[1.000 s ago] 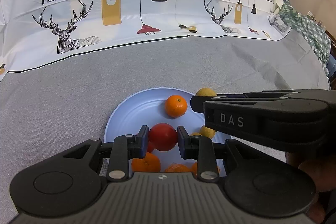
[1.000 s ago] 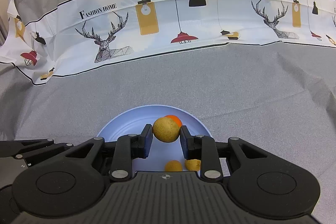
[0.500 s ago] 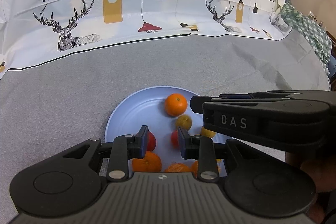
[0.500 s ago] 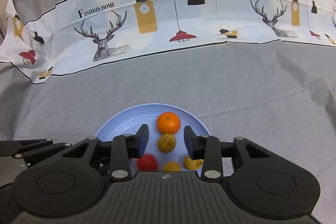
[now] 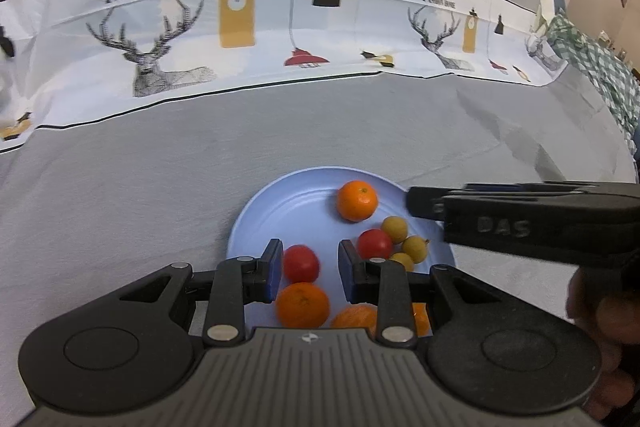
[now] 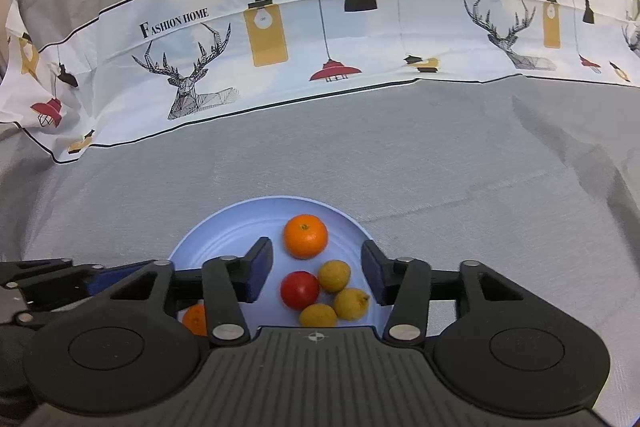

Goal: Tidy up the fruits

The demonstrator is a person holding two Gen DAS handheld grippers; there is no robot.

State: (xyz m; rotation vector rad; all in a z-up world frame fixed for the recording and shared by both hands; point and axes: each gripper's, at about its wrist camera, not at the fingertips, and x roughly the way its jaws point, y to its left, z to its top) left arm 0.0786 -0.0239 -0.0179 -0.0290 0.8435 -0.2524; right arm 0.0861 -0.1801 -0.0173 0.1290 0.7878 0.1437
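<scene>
A pale blue plate (image 5: 272,215) (image 6: 224,231) lies on the grey cloth and holds the fruit. On it are oranges (image 5: 357,200) (image 6: 305,235), two red tomatoes (image 5: 301,263) (image 6: 299,289) and three small yellow fruits (image 5: 394,229) (image 6: 334,275). My left gripper (image 5: 308,267) is open and empty above the plate's near side. My right gripper (image 6: 316,267) is open and empty above the plate; it shows from the side in the left wrist view (image 5: 520,223).
A white printed band with deer and lamps (image 6: 320,27) crosses the grey cloth (image 6: 440,155) behind the plate. A green checked cloth (image 5: 600,75) lies at the far right.
The left gripper let go of a red tomato and the right gripper let go of a yellow fruit; both fell onto the plate. Both grippers opened wider and drew back.
</scene>
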